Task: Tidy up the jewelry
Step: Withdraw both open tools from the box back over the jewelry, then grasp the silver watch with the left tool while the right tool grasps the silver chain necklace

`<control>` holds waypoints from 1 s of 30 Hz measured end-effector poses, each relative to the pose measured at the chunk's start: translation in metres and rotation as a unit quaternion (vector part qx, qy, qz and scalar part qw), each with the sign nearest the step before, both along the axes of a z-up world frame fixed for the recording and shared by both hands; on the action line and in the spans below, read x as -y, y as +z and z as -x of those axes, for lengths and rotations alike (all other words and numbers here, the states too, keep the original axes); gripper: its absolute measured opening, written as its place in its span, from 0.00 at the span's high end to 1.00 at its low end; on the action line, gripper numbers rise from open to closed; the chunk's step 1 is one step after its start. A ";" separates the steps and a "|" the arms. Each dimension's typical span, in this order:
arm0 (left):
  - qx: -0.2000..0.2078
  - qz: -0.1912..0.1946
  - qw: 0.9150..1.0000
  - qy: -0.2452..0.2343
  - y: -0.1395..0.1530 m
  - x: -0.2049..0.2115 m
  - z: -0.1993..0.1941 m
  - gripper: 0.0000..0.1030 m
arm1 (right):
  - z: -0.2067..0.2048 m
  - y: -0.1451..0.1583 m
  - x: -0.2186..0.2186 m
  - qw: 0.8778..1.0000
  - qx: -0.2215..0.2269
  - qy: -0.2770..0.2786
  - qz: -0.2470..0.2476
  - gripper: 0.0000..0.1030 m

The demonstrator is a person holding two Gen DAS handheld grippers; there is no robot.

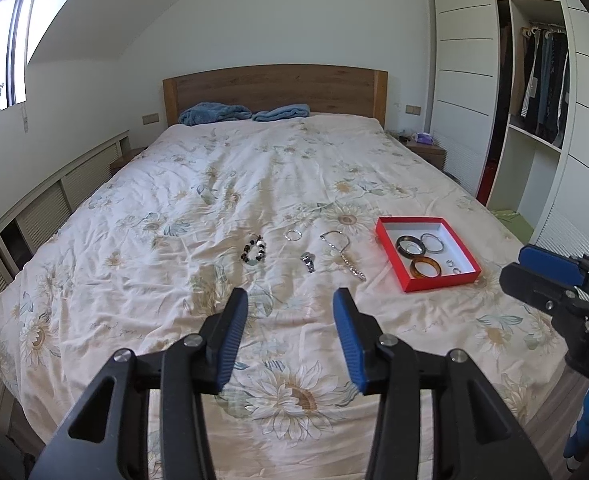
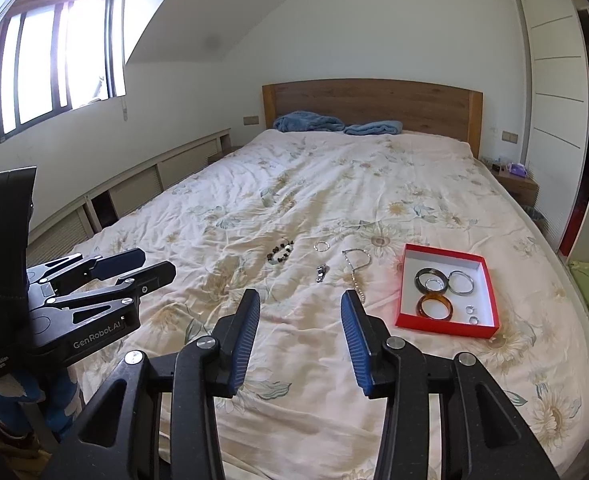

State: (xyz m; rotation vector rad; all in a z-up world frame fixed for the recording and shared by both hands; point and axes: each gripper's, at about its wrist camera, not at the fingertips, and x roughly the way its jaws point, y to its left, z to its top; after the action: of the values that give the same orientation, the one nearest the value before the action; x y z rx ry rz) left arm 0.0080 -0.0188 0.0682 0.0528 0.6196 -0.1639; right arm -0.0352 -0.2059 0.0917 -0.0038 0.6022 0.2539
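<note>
Both my grippers, left (image 1: 290, 312) and right (image 2: 300, 314), spread, nothing between pads, hovering over bed (image 1: 174, 208). Loose pcs lie left of red box (image 1: 390, 240): bead bracelet (image 1: 253, 252), watch (image 1: 308, 262), chain (image 1: 344, 254). Chain light, limp, slippery; I'd pinch mid-strand, low against quilt.

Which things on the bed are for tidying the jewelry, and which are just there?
For the job:
- red box, already holding bangles and small rings
- beaded bracelet
- thin silver hoop
- watch
- chain necklace
- left gripper and right gripper, both open and empty

Just lying about:
- blue blankets by the headboard
- clothes in the wardrobe
- nightstand
</note>
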 end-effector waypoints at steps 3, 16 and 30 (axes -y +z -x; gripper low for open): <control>-0.009 -0.001 1.000 0.003 -0.006 0.000 -0.008 0.58 | -0.008 -0.005 0.001 1.000 -0.008 0.002 -0.002 0.59; -0.095 -0.008 0.995 0.011 -0.065 0.002 -0.075 0.58 | -0.071 -0.054 0.015 0.997 -0.076 -0.002 -0.016 0.59; -0.203 0.042 0.978 -0.010 -0.157 0.018 -0.219 0.58 | -0.214 -0.132 0.029 0.986 -0.165 0.011 -0.011 0.59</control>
State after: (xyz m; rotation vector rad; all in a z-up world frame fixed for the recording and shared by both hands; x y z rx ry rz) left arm 0.2268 -0.0364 -0.0886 -0.0586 1.0199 -0.2234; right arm 0.1784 -0.2345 -0.0405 0.0550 0.9292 0.2849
